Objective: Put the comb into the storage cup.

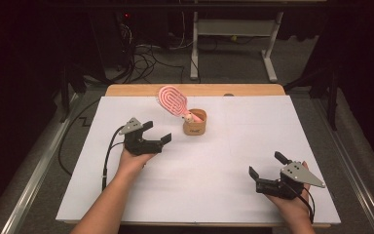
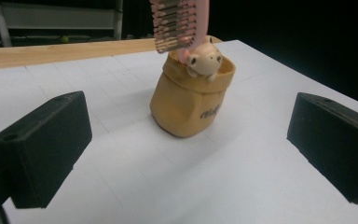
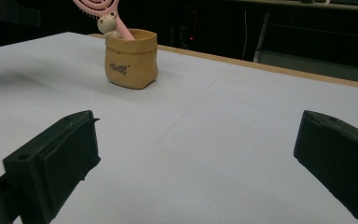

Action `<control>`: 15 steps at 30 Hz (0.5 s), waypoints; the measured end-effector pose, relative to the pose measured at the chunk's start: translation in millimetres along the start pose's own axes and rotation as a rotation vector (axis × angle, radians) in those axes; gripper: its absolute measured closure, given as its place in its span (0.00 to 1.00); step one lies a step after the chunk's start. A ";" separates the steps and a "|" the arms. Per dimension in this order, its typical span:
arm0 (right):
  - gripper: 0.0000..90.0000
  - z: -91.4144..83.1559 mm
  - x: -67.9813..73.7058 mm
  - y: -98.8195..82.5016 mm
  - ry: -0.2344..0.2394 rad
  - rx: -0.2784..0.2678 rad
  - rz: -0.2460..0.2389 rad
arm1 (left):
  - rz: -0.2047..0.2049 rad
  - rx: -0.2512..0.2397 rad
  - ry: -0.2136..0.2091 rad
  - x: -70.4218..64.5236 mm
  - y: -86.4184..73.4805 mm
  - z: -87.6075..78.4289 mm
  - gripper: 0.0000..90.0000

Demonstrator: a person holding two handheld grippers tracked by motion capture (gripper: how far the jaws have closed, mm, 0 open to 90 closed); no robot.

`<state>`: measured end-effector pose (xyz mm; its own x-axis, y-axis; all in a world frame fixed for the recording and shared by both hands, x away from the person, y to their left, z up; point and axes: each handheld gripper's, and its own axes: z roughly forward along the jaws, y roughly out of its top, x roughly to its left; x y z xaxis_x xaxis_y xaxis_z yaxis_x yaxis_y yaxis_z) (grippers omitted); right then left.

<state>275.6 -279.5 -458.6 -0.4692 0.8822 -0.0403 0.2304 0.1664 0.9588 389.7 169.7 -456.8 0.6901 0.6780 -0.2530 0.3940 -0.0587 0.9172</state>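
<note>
High view: a tan pouch (image 1: pixel 195 123) stands mid-bench (image 1: pixel 224 161) with a pink brush (image 1: pixel 173 100) leaning out of it. The left tongs (image 1: pixel 157 132) gape empty near the pouch; the right tongs (image 1: pixel 268 165) gape empty well apart. Left gripper view: the pouch (image 2: pixel 186 105) sits between the spread jaws. Right gripper view: the pouch (image 3: pixel 130 58) stands far off.

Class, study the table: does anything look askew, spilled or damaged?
Nothing is spilled or broken. The pink plastic hairbrush leans sideways out of the small tan pouch-shaped holder, its head overhanging the rim; the holder stands upright.
</note>
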 end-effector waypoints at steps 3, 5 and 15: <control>0.00 -0.3 0.0 -0.3 -0.001 0.001 0.000 | 0.010 0.002 0.002 -2.8 -4.9 -9.6 0.00; 0.00 -0.4 0.2 -0.3 -0.001 0.001 0.000 | 0.025 0.001 0.002 -6.2 -10.0 -20.8 0.00; 0.00 -1.5 0.5 -1.5 -0.004 0.008 -0.001 | 0.048 -0.051 0.067 -10.3 -34.2 -91.5 0.00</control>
<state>273.8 -280.0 -459.7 -0.4659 0.8838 -0.0424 0.2372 0.1709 0.9563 313.6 231.8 -457.4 0.6646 0.7230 -0.1884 0.3288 -0.0566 0.9427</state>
